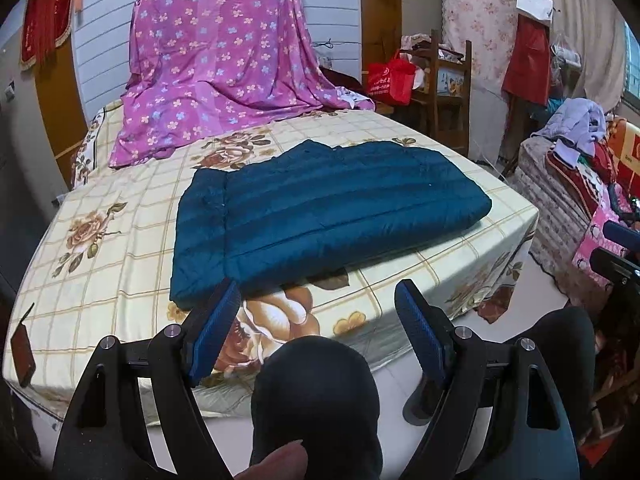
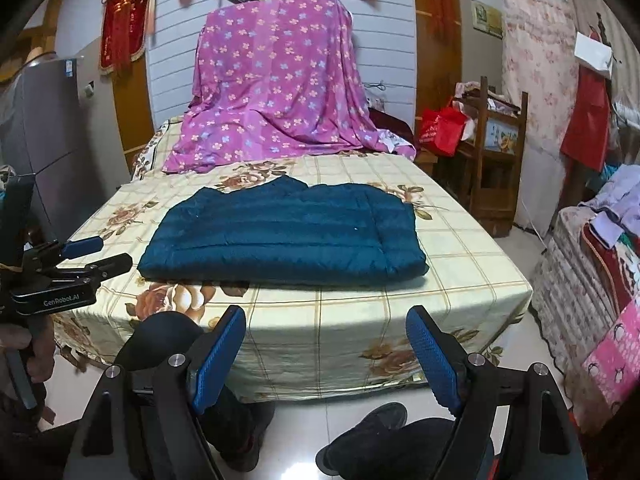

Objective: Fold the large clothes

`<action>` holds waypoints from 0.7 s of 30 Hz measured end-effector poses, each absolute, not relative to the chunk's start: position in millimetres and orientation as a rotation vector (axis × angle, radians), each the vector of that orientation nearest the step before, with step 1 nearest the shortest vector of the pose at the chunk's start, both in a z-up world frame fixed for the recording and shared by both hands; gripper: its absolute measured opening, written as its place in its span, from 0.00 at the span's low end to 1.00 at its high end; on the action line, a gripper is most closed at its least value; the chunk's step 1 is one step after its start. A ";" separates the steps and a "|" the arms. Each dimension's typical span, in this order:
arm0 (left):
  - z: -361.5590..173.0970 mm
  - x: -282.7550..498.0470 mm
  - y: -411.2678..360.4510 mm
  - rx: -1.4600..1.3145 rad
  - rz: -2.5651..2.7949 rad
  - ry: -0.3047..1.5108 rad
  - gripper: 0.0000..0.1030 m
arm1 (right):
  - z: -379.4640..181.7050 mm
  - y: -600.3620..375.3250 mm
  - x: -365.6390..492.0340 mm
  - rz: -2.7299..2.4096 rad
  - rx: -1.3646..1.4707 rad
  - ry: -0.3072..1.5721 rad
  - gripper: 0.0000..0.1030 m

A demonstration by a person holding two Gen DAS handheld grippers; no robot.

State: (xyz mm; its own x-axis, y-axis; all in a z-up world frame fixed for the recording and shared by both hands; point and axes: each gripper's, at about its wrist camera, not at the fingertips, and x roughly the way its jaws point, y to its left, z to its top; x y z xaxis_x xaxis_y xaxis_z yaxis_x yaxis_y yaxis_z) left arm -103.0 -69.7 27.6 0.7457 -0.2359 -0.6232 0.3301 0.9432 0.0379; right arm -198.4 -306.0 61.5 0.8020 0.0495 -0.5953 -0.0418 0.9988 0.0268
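A dark blue quilted jacket point(image 1: 320, 208) lies folded into a flat rectangle on the bed's floral checked sheet point(image 1: 100, 272); it also shows in the right wrist view point(image 2: 284, 236). My left gripper point(image 1: 318, 300) is open and empty, held back from the bed's near edge, above the person's knee. My right gripper point(image 2: 326, 324) is open and empty, held off the foot of the bed, apart from the jacket. The left gripper also shows at the left edge of the right wrist view point(image 2: 96, 254).
A purple flowered sheet point(image 2: 276, 80) drapes over the headboard. A dark phone-like object point(image 1: 22, 350) lies on the bed's left edge. A wooden chair point(image 2: 496, 152) with a red bag point(image 2: 442, 128) and cluttered furniture point(image 2: 592, 264) stand at the right. The person's legs and shoes point(image 2: 360, 440) are below.
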 end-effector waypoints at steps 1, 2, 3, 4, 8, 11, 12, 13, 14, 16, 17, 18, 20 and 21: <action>27.8 -103.2 -70.2 0.147 -0.316 0.661 0.78 | 61.2 -305.7 -198.0 0.049 0.012 0.638 0.78; 27.5 -103.2 -70.3 0.146 -0.320 0.660 0.78 | 60.7 -305.7 -197.7 0.047 0.014 0.639 0.78; 27.6 -103.2 -70.6 0.147 -0.320 0.658 0.78 | 61.1 -304.8 -198.1 0.047 0.016 0.640 0.78; 27.8 -103.4 -70.7 0.148 -0.321 0.657 0.78 | 60.9 -304.4 -197.7 0.049 0.017 0.641 0.78; 27.6 -104.1 -70.7 0.150 -0.324 0.656 0.78 | 61.7 -303.1 -198.1 0.046 0.012 0.638 0.78; 28.0 -104.0 -69.9 0.146 -0.334 0.656 0.78 | 61.2 -302.7 -198.1 0.050 0.011 0.638 0.78; 28.0 -103.6 -69.3 0.144 -0.334 0.657 0.78 | 61.1 -303.2 -198.2 0.049 0.010 0.639 0.78; 27.9 -102.8 -67.5 0.129 -0.345 0.661 0.78 | 61.3 -302.6 -198.3 0.050 0.011 0.639 0.78; 28.1 -101.7 -65.8 0.117 -0.358 0.664 0.79 | 61.5 -301.9 -198.8 0.051 0.011 0.637 0.78; 28.6 -99.9 -62.3 0.102 -0.362 0.663 0.80 | 61.5 -301.7 -198.9 0.052 0.007 0.635 0.78; 28.8 -99.0 -61.3 0.098 -0.363 0.665 0.82 | 61.7 -301.0 -199.1 0.051 0.008 0.634 0.78; 28.8 -98.2 -60.8 0.092 -0.371 0.669 0.90 | 61.7 -300.9 -198.6 0.053 0.009 0.636 0.78; 29.0 -98.6 -59.8 0.082 -0.378 0.664 1.00 | 61.8 -299.9 -199.1 0.058 0.008 0.632 0.78; 29.4 -98.8 -59.6 0.083 -0.379 0.661 1.00 | 62.2 -298.9 -199.9 0.057 0.007 0.633 0.78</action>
